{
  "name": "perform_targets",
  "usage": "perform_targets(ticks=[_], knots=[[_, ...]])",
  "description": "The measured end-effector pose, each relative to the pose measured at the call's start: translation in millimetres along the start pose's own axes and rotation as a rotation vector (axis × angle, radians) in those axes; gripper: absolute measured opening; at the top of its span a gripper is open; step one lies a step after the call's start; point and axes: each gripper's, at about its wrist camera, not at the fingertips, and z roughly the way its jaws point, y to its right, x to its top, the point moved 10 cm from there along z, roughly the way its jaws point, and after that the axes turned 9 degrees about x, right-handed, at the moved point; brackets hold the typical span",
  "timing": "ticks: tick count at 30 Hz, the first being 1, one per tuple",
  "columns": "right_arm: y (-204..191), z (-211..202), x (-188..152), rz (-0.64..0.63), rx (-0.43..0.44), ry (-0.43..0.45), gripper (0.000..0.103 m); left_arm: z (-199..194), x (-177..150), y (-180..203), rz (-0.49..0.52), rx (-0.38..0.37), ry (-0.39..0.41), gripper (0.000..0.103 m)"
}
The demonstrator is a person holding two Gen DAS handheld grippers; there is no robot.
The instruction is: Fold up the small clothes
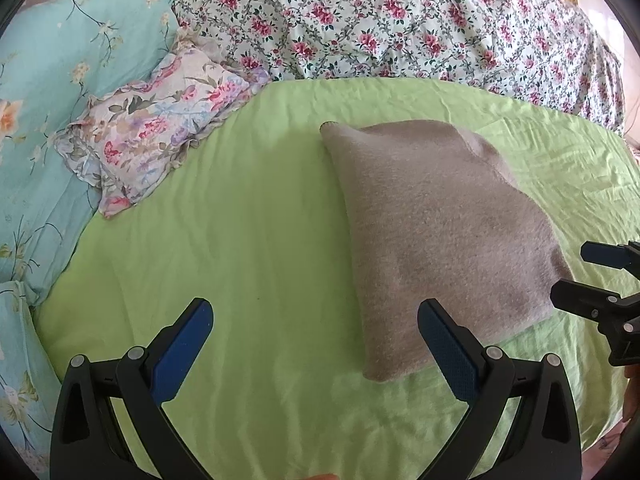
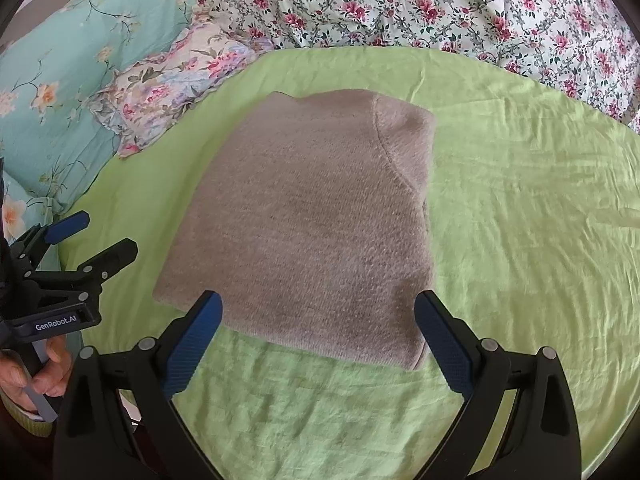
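A folded grey sweater (image 2: 304, 216) lies flat on the green sheet (image 2: 520, 220) of a bed, a compact, roughly square bundle with a curved seam showing at its far right corner. All places below are given from the sweater.

The right gripper (image 2: 318, 316) hangs over the sweater's near edge with its blue-padded fingers (image 2: 192, 340) spread wide, one toward each near corner; nothing is between them, and whether the pads touch the knit cannot be told. The left gripper (image 1: 316, 328) is off the sweater's left side, over bare sheet, its fingers also wide apart and holding nothing; its right finger (image 1: 448, 352) overlaps the sweater's near left corner in the left wrist view. From the right wrist camera this left gripper (image 2: 100, 236) shows just left of the sweater, with a hand (image 2: 28, 372) gripping its handle below. From the left wrist camera the right gripper (image 1: 588, 276) shows at the sweater's right near corner, fingers parted.

Beyond the sweater's far edge is a quilt (image 2: 440, 4) with pink flowers on white. To the far left lie a small floral pillow (image 1: 160, 128) with a ruffled edge and, further left, teal bedding (image 1: 52, 80) printed with pale blossoms.
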Motion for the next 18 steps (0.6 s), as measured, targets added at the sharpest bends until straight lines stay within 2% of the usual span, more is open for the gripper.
perform_targets(ticks=[18], knots=[[-4.0,5.2,-0.4,-0.028,-0.029,-0.033,0.097,-0.9,-3.4,0.8,-0.018,-0.013,-0.006,0.102]])
